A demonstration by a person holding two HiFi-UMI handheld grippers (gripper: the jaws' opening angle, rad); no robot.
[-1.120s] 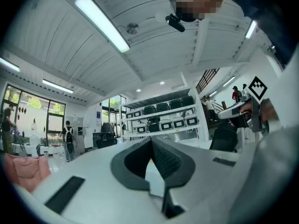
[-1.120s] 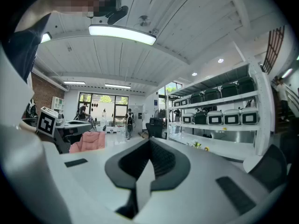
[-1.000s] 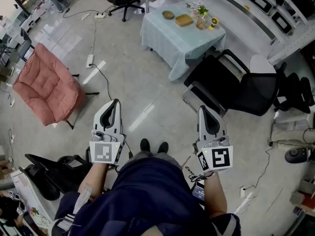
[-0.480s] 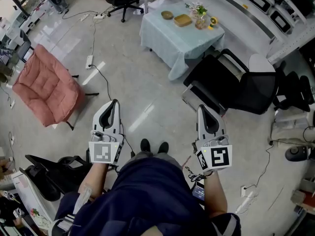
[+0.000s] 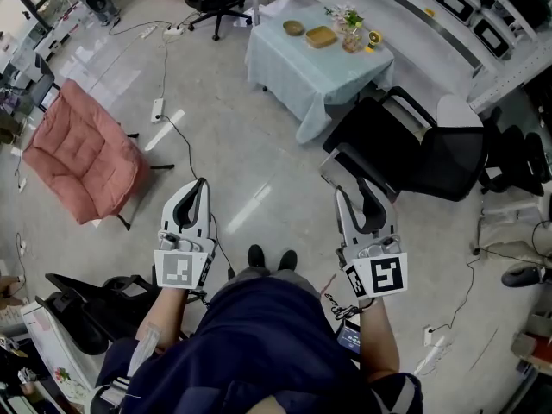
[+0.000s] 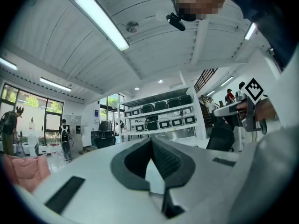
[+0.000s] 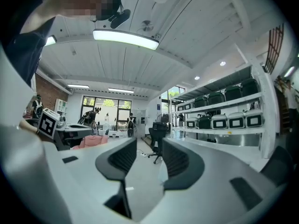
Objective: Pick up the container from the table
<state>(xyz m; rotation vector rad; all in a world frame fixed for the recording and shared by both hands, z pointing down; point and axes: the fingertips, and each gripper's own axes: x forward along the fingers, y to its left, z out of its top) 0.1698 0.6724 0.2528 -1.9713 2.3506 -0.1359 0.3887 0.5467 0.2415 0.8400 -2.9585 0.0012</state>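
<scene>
The approach is only beginning: the left gripper (image 5: 200,184) jaws are sitting together, the right gripper (image 5: 358,192) jaws have just been opening, empty, and the container (image 5: 321,35) is lying on the table (image 5: 302,72) well ahead, calling for walking closer.

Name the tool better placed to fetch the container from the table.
Right. The right tool has just been opening, nothing between its jaws; the left tool is shut. The table lies ahead, rightward.
</scene>
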